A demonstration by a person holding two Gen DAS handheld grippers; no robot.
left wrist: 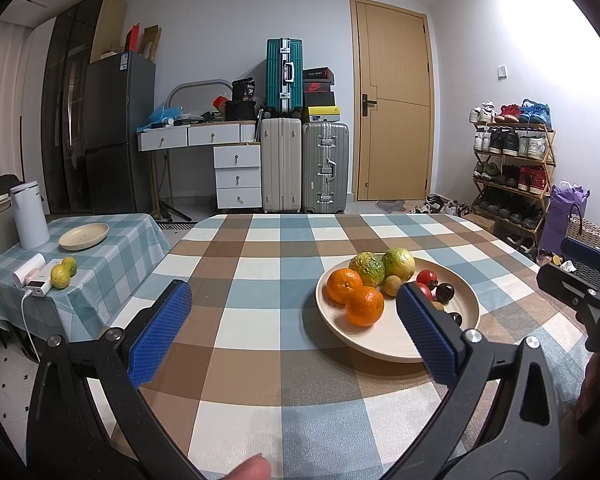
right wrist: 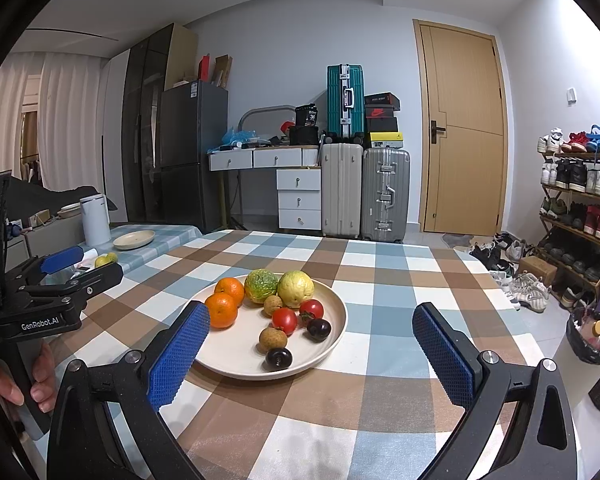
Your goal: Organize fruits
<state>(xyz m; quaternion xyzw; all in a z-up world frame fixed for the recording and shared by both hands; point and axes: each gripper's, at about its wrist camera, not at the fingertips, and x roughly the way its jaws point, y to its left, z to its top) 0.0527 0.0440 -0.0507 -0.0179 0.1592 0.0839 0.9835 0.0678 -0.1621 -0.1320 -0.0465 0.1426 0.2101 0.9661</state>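
On the plate [right wrist: 336, 332]: perhaps plums [right wrist: 319, 329].

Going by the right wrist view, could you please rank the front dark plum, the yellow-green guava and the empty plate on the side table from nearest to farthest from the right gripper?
From the right gripper:
1. Front dark plum, at the big plate's near edge.
2. Yellow-green guava, at that plate's far side.
3. Empty plate, far left on the side table.

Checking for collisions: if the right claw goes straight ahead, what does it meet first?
Probably the plate of fruit, near its right rim; the open right claw points slightly right of centre, and depth is unclear.
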